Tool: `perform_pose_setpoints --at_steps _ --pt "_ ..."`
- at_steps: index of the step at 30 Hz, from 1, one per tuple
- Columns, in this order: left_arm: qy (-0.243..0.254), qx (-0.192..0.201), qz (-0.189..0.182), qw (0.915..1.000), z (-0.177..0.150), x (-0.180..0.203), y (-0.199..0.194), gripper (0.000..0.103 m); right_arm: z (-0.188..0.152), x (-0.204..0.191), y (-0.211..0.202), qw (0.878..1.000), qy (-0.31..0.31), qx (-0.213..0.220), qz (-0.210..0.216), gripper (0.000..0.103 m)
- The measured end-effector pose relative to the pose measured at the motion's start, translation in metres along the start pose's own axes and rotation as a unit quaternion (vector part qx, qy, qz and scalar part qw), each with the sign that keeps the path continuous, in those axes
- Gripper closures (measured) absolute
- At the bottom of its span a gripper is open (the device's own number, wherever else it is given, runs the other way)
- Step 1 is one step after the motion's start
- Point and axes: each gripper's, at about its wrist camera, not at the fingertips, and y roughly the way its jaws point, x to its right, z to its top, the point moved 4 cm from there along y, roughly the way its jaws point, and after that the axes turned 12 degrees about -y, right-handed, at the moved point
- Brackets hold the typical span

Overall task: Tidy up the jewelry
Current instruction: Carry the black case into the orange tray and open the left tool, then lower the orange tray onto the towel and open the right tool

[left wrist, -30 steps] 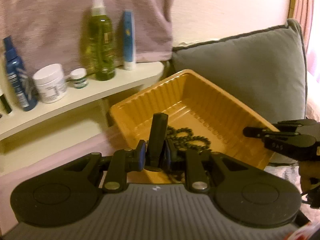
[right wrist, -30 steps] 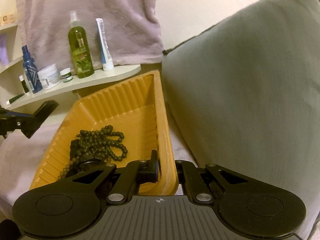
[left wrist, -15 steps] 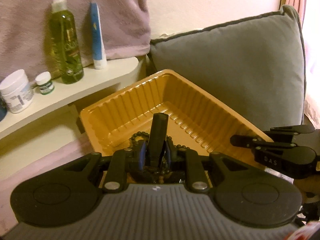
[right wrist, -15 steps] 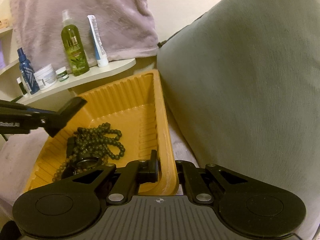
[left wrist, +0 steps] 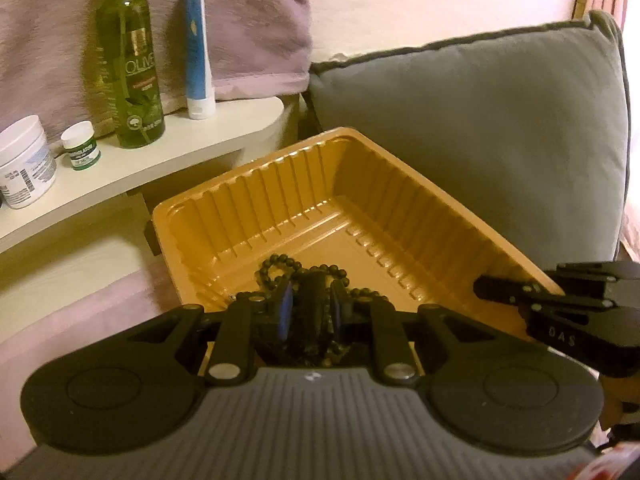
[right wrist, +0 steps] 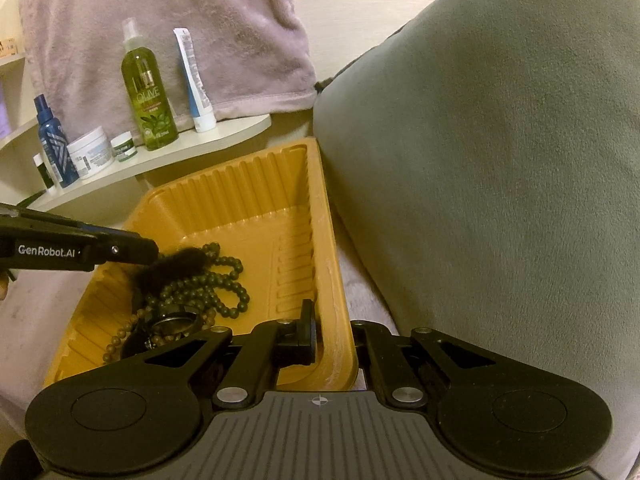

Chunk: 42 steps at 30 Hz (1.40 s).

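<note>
The right hand-held gripper (right wrist: 320,334) was clamped on the near rim of the tray (right wrist: 256,200), apparently to steady it, while the left hand-held gripper (left wrist: 310,312), narrowly closed on a dark fuzzy strip (right wrist: 176,266), held it just above the bead necklace (right wrist: 216,284) lying in the tray.

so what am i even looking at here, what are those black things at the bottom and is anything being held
There is no robot: a person holds a two-finger gripper in each hand, with a fisheye camera on each looking along its fingers. The black shapes at the bottom are each gripper's own body.

The left view shows the left gripper shut on a dark fuzzy item, lowered over the bead necklace in the yellow tray.

The right view shows the right gripper pinching the tray's rim, steadying it beside the grey cushion. Toiletry bottles stand on a shelf behind.
</note>
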Motion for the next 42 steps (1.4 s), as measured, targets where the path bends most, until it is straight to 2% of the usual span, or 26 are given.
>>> perform_pose_setpoints --at_steps 9,19,26,27,29,30,31,37,41,42 --pt "-0.021 0.018 0.012 0.9995 0.003 -0.017 -0.013 0.085 0.0 0.0 0.0 1.0 -0.002 0.0 -0.001 0.098" --pt "-0.039 0.037 0.043 0.9976 -0.014 -0.039 -0.039 0.084 -0.002 0.004 0.0 1.0 0.016 0.0 0.004 0.098" --pt "-0.069 0.051 0.055 0.9948 -0.023 -0.052 -0.056 0.078 -0.006 0.01 0.0 0.999 0.043 0.002 0.017 0.098" --pt "-0.072 0.052 0.057 0.9945 -0.024 -0.053 -0.058 0.076 -0.006 0.011 -0.001 0.999 0.045 0.003 0.018 0.097" --pt "-0.078 0.053 0.059 0.9938 -0.027 -0.055 -0.061 0.075 -0.008 0.013 -0.004 0.999 0.051 0.008 0.015 0.081" --pt "-0.08 0.053 0.059 0.9936 -0.028 -0.057 -0.063 0.073 -0.009 0.015 -0.006 0.998 0.058 0.015 0.015 0.06" --pt "-0.082 0.054 0.061 0.9933 -0.03 -0.058 -0.064 0.072 -0.009 0.018 -0.01 0.997 0.066 0.026 0.016 0.046" --pt "-0.105 0.064 0.067 0.9902 -0.038 -0.062 -0.076 0.062 -0.006 0.026 -0.027 0.997 0.069 0.044 0.004 0.045" --pt "-0.114 0.075 0.074 0.9879 -0.045 -0.062 -0.087 0.041 -0.007 0.023 -0.035 0.997 0.063 0.044 0.0 0.044" --pt "-0.117 0.077 0.076 0.9873 -0.047 -0.062 -0.089 0.038 -0.008 0.022 -0.037 0.997 0.064 0.041 0.0 0.043"
